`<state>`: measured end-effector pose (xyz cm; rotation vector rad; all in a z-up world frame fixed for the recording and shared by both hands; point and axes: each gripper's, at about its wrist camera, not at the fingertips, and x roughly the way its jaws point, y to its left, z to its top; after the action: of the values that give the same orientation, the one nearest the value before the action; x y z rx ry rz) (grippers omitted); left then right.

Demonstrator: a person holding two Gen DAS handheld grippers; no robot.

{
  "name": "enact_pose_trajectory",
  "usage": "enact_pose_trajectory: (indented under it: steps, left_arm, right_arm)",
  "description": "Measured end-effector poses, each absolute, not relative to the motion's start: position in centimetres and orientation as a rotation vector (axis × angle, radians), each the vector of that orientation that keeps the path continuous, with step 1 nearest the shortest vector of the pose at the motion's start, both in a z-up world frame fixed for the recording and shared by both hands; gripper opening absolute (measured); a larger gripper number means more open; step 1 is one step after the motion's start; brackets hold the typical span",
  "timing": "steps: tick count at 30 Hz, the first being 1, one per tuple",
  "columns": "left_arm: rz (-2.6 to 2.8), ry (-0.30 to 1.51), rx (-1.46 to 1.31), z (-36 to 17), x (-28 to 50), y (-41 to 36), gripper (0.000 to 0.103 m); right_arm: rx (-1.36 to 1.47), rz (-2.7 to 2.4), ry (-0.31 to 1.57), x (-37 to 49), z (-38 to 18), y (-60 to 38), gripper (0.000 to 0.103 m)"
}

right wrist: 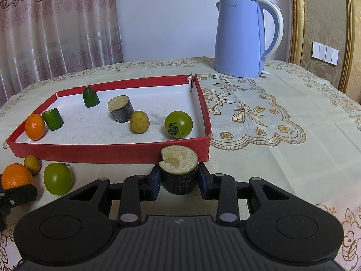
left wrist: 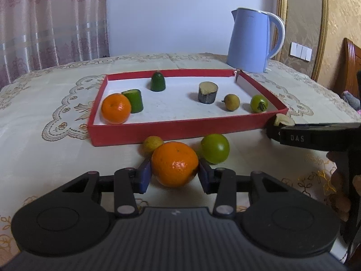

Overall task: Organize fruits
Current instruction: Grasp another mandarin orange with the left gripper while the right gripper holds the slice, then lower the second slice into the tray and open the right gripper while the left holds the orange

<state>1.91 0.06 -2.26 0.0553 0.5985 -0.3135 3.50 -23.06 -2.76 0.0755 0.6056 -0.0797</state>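
Note:
My left gripper (left wrist: 174, 167) is shut on an orange (left wrist: 174, 163) that rests on the tablecloth just in front of the red tray (left wrist: 180, 131). Behind the orange lie a green round fruit (left wrist: 215, 148) and a small yellow fruit (left wrist: 152, 144). My right gripper (right wrist: 178, 175) is shut on a dark-skinned cut piece with a pale top (right wrist: 179, 169), held upright against the tray's near right corner (right wrist: 90, 152). Inside the tray sit another orange (right wrist: 35, 126), two green cut pieces (right wrist: 53, 119), a dark cut piece (right wrist: 120, 108), a small yellow fruit (right wrist: 139, 122) and a green tomato (right wrist: 178, 124).
A blue electric kettle (right wrist: 241, 38) stands behind the tray at the back right. A patterned tablecloth (right wrist: 259, 117) covers the table, with bare cloth to the tray's right. Curtains hang at the back left. A wooden headboard (left wrist: 350, 67) shows at the far right.

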Motion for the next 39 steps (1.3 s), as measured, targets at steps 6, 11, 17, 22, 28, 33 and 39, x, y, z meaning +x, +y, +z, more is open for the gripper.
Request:
enact_pose_trajectory:
  steps: [6, 11, 17, 22, 28, 33, 39]
  left_arm:
    - [-0.300, 0.594, 0.053, -1.8, 2.0, 0.8, 0.039]
    - [-0.291, 0.593, 0.035, -1.7, 2.1, 1.4, 0.039]
    - [-0.276, 0.599, 0.016, -2.0, 2.2, 2.8, 0.039]
    - [-0.264, 0.600, -0.004, -2.3, 2.6, 3.8, 0.039]
    - [-0.256, 0.619, -0.038, -2.6, 3.2, 4.9, 0.039]
    - [-0.275, 0.620, -0.037, -2.7, 3.3, 5.1, 0.039]
    - [-0.290, 0.624, -0.048, -2.8, 3.7, 5.3, 0.039]
  right_arm:
    - [0.071, -0.081, 0.607, 3.5, -2.7, -23.0, 0.033]
    - [0.089, -0.072, 0.600, 3.4, -2.7, -23.1, 0.032]
    - [0.037, -0.046, 0.578, 2.6, -2.3, -22.5, 0.032]
    - [0.016, -0.005, 0.544, 1.9, -0.3, -22.1, 0.032]
    - [-0.074, 0.065, 0.506, 4.4, 2.1, -19.2, 0.032]
    - [-0.120, 0.138, 0.571, 9.2, 1.3, -16.3, 0.032]
    - [-0.219, 0.174, 0.604, 12.1, -0.4, -13.1, 0.032]
